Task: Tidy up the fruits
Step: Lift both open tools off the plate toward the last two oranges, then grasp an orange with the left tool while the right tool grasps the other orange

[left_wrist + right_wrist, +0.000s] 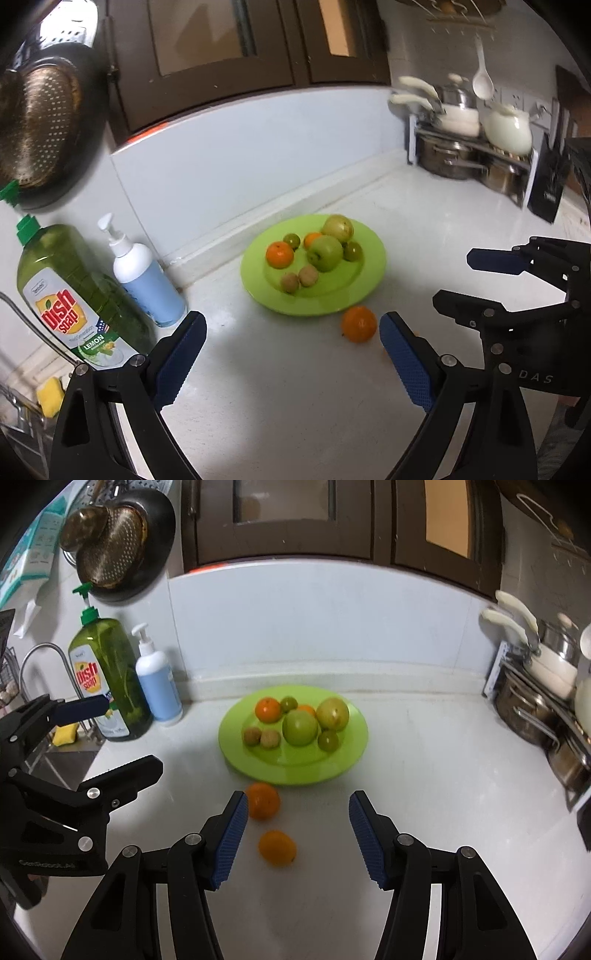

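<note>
So the left gripper [291, 334] hung with jaws apart, empty; two oranges [263, 800] [277, 848] sat on the tabletop [424, 775] before the green plate [354, 746] of fruit; the right gripper [297, 834] gaped too.

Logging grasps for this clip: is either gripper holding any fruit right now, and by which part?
Nothing is held. Left gripper and right gripper are both open and empty.

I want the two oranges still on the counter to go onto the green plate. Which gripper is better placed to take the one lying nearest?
The right gripper. It is open, and the nearer orange lies between its fingers, on the counter short of the green plate. The left gripper is open too, but faces bare counter.
</note>
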The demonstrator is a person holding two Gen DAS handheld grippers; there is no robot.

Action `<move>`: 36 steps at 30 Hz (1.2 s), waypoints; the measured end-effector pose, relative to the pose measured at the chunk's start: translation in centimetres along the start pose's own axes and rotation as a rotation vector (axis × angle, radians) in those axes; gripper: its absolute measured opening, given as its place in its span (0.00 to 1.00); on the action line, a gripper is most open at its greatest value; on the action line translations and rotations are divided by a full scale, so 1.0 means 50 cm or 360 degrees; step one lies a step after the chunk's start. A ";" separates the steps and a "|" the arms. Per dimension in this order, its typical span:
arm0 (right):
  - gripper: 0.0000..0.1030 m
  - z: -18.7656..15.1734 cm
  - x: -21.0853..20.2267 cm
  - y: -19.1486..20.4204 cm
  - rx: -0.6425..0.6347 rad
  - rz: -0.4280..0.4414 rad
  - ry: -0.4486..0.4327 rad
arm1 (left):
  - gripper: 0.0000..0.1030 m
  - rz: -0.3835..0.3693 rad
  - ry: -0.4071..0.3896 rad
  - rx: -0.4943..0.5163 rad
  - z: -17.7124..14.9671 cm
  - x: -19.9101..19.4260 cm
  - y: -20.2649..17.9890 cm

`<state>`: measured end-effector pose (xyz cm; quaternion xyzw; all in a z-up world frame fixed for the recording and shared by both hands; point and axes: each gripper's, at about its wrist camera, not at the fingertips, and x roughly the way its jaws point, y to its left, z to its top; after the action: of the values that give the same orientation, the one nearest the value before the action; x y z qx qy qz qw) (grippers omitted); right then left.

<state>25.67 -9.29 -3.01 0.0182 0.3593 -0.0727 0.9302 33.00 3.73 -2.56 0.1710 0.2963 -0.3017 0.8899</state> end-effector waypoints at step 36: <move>0.53 -0.075 0.172 0.027 0.0012 0.0023 0.0387 | 0.65 -0.0572 0.0271 0.0138 -0.040 0.222 -0.022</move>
<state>29.65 -8.71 -11.58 0.0329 0.4690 -0.0647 0.8802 38.56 -0.97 -11.23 0.1784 0.3830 -0.4524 0.7853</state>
